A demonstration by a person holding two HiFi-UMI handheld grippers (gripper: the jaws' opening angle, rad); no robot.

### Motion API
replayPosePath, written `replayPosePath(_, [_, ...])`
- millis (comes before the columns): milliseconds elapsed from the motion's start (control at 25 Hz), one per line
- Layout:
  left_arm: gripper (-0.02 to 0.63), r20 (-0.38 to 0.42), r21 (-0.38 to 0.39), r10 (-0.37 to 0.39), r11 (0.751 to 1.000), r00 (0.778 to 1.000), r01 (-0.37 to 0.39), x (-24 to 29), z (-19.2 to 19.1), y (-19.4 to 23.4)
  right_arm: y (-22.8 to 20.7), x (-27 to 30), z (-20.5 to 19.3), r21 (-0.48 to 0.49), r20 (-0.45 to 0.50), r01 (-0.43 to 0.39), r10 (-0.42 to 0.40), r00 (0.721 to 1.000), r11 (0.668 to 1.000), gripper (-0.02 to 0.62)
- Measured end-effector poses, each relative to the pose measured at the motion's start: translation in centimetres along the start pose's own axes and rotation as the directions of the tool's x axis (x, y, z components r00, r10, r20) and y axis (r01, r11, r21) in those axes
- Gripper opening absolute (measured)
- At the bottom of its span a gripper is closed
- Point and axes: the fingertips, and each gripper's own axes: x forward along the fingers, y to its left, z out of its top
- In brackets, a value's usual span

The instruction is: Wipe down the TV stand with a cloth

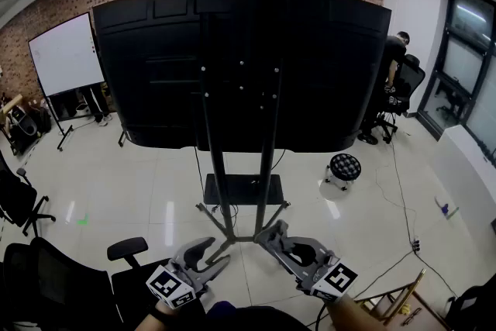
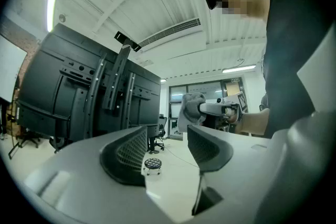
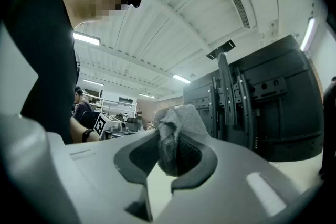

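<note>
Just one cloth (image 3: pixel 176 131), two grippers (image 1: pixel 215 253) (image 1: pixel 269 235).

grey cloth (image 3: pixel 176 131), black TV stand (image 1: pixel 219 174)

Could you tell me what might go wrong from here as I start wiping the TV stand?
The cloth is pinched as a bunch in the right gripper, so rubbing could pull it out. The TV sits high on the thin posts of the TV stand; a hard push might rock it. Its spread feet could trip you.
</note>
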Motion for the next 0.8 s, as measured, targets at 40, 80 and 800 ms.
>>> replayPosePath(40, [0.261, 0.0, -0.001, 0.002, 1.0, 1.0, -0.002, 0.0, 0.0, 0.2, -0.2, 0.1, -0.1, 0.007, -0.003, 0.0, 0.0, 1.0, 1.0, 0.051])
replayPosePath(80, [0.261, 0.0, -0.001, 0.004, 1.0, 1.0, -0.004, 0.1, 0.0, 0.5, -0.3, 0.3, -0.1, 0.012, -0.005, 0.0, 0.0, 1.0, 1.0, 0.051])
replayPosePath(800, [0.262, 0.032, 0.014, -0.04, 0.999, 0.999, 0.039, 4.8, 1.7, 11.3, -8.0, 8.6, -0.2, -0.012, -0.003, 0.034, -0.034, 0.999, 0.999, 0.051])
